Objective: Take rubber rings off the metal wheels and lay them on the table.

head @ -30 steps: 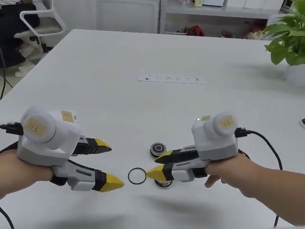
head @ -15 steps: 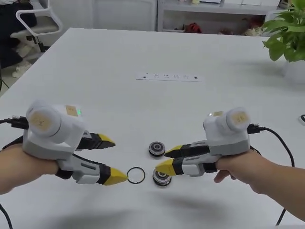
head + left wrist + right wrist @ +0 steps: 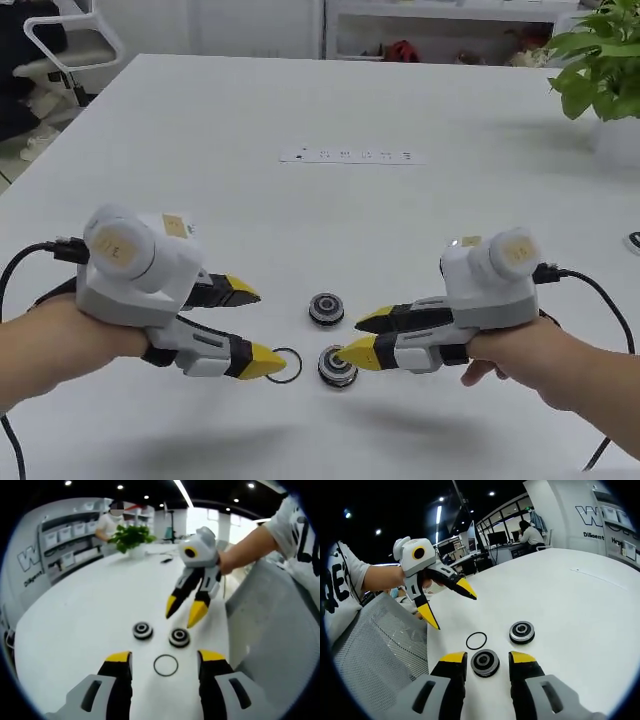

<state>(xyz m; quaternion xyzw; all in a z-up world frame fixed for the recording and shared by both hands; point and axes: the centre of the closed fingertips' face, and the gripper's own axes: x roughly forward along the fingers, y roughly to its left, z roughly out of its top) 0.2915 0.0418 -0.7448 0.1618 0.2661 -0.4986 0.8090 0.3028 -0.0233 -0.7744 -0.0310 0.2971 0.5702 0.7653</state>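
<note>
Right tool [image 3: 485, 656] released. Near wheel [image 3: 485, 662] sits on the counter [image 3: 580, 610] dead ahead between its jaw tips, rubber apparently not yet off. Left tool [image 3: 165, 655] released, loose ring [image 3: 165, 665] flat just before it.

My fingers [image 3: 262, 362] are black with yellow tips. The rubber ring [image 3: 299, 365] is black; the near wheel [image 3: 338, 366] and far wheel [image 3: 326, 308] are dark with silvery centres. The bench [image 3: 300, 100] is plain white.

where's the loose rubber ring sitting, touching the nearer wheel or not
Apart. The left gripper view shows a strip of white table between the rubber ring and the nearer wheel; the head view shows that gap too.
</note>
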